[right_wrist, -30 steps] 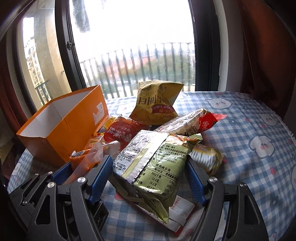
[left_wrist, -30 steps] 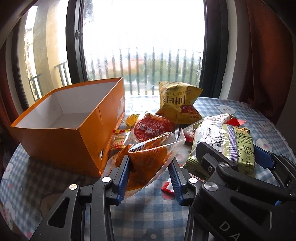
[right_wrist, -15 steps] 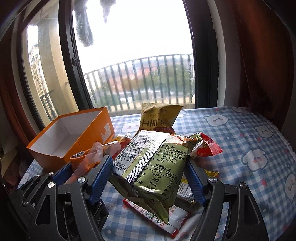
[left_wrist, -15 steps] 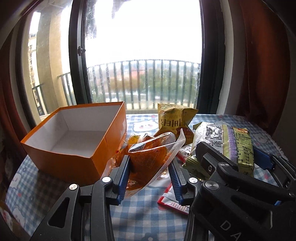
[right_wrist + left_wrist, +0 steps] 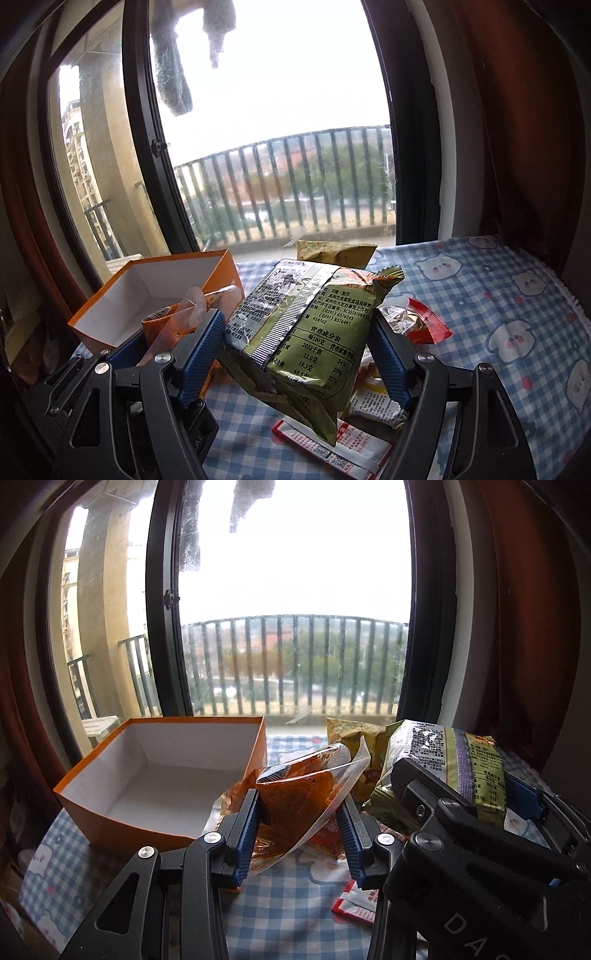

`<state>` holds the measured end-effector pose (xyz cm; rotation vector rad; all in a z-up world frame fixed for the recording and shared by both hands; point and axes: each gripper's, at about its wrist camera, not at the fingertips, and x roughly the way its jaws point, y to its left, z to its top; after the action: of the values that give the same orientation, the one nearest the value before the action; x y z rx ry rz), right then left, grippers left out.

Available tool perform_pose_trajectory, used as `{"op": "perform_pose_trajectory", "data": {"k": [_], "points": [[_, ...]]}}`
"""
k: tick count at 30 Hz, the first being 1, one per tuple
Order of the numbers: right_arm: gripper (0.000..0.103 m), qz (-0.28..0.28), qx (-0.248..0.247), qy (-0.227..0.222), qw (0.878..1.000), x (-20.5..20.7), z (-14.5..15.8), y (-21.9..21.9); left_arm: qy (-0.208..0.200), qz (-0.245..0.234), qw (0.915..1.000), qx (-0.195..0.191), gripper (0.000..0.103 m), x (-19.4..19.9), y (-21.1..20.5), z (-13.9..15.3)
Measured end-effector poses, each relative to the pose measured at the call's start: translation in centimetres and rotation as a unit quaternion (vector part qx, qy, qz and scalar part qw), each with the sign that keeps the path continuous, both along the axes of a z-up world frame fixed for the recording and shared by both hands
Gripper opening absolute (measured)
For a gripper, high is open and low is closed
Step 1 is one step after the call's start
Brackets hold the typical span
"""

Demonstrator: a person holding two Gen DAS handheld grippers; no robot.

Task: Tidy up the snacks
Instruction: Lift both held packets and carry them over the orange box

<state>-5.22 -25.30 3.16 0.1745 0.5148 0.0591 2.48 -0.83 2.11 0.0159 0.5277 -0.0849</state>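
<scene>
My left gripper (image 5: 297,827) is shut on an orange snack pouch (image 5: 295,805) with clear edges, held above the table right of the open orange box (image 5: 162,771). My right gripper (image 5: 299,343) is shut on a green snack packet (image 5: 306,328), lifted off the table; that packet also shows in the left wrist view (image 5: 450,768). The box (image 5: 162,295), empty and white inside, stands at the left. The left gripper's pouch (image 5: 177,325) appears left of the right gripper. A yellow chip bag (image 5: 332,253) stands behind.
More snacks lie on the blue checked tablecloth (image 5: 498,295): a red-ended packet (image 5: 417,325), flat red-and-white sachets (image 5: 340,446), a small red sachet (image 5: 354,908). A window with a balcony railing is behind the table, with dark red curtains at both sides.
Both grippers have risen with their snacks, so the table and box sit lower in view. The box's inside shows more fully now.
</scene>
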Motion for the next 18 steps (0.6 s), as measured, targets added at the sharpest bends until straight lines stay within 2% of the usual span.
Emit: {"op": "perform_pose_trajectory", "data": {"k": [7, 18], "points": [[0.078, 0.016, -0.004, -0.020, 1.000, 1.6, 1.4, 2.3, -0.007, 0.006, 0.9999, -0.008, 0.042, 1.4, 2.4, 1.2], [0.078, 0.050, -0.007, -0.035, 0.998, 4.7, 2.3, 6.9, -0.031, 0.047, 0.9984, -0.002, 0.042, 2.2, 5.8, 1.4]]}}
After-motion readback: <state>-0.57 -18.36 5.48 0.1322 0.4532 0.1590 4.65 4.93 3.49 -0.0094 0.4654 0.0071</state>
